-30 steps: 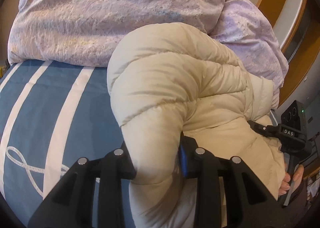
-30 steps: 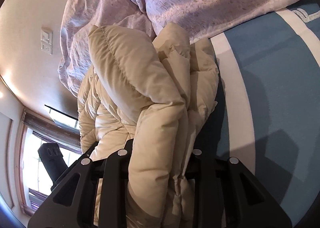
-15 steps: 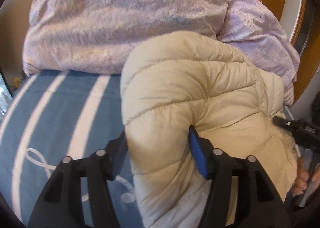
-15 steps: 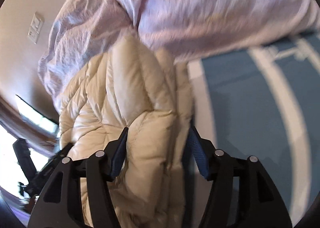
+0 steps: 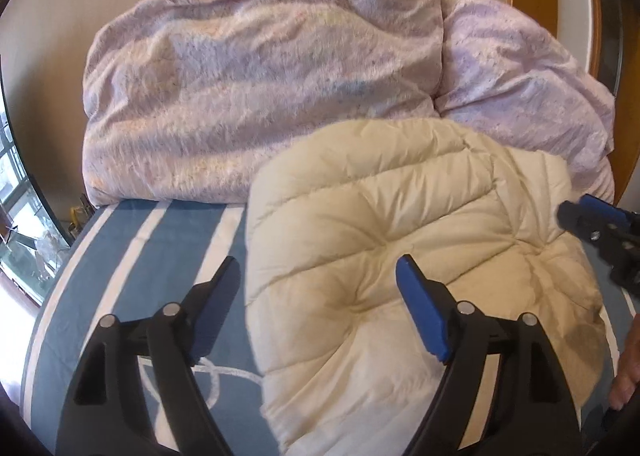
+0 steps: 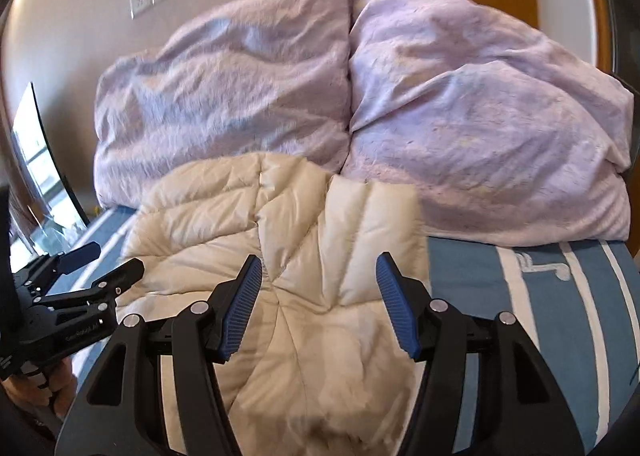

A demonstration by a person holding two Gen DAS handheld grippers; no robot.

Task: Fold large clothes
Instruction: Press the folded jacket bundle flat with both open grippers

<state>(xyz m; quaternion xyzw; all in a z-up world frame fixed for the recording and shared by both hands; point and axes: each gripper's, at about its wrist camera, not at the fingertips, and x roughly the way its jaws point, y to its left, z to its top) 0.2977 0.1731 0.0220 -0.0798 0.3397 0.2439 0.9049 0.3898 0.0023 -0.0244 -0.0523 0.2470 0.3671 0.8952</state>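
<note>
A cream quilted puffer jacket (image 5: pixel 400 256) lies folded in a bundle on the blue striped bed; it also shows in the right wrist view (image 6: pixel 288 276). My left gripper (image 5: pixel 316 284) is open and empty, its jaws spread just above the jacket's left edge. My right gripper (image 6: pixel 318 280) is open and empty above the jacket's right part. The left gripper also shows at the left of the right wrist view (image 6: pixel 104 260), and the right gripper at the right edge of the left wrist view (image 5: pixel 592 220).
A bulky lilac duvet (image 5: pixel 260 96) is piled against the wall behind the jacket, also seen in the right wrist view (image 6: pixel 460 128). The blue sheet with white stripes (image 5: pixel 132 256) extends left and right (image 6: pixel 540 316). A window (image 5: pixel 16 208) is at the far left.
Both grippers were shut on folds of the jacket; they have let go, opened wide and pulled back. The jacket has dropped onto the bed as a folded bundle.
</note>
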